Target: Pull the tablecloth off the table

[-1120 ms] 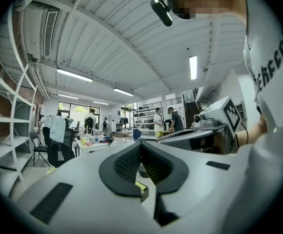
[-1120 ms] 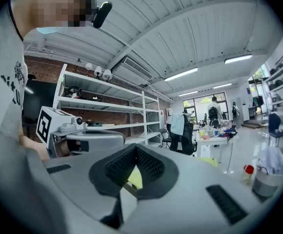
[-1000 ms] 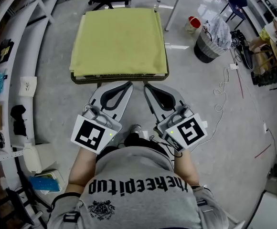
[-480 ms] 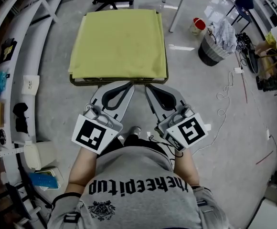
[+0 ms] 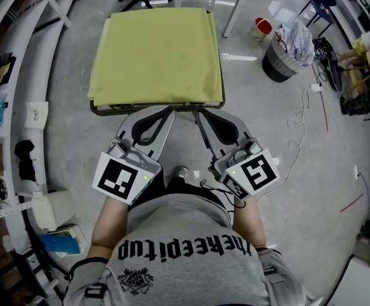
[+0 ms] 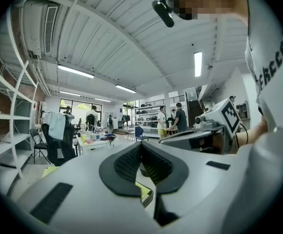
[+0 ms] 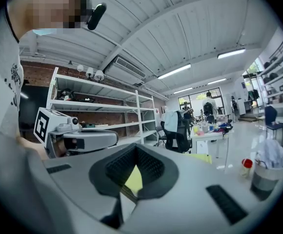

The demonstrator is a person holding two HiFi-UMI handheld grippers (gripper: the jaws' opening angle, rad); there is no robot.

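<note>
You are holding the left gripper [image 5: 171, 111] and the right gripper [image 5: 198, 113] side by side in front of you, and both are sitting squeezed shut with nothing in them. Their tips are pointing flat at the near edge of the table [image 5: 157, 109], just beside it but not grabbing anything. The yellow tablecloth [image 5: 154, 53] is lying smooth over the whole top, with its near edge hanging down a little. So I think you are only getting ready: the pull is not yet begun. Next you are going to need to open both sets of jaws, slide them onto that hanging edge, pinch it tight, and then tug back toward yourself. Each gripper is wearing a cube with a black-and-white square marker [image 5: 118, 178] on it, with no words. Your grey shirt [image 5: 185, 247] is showing black letters that look like "thekeepitup", but they are upside down here, so I am not sure.
</note>
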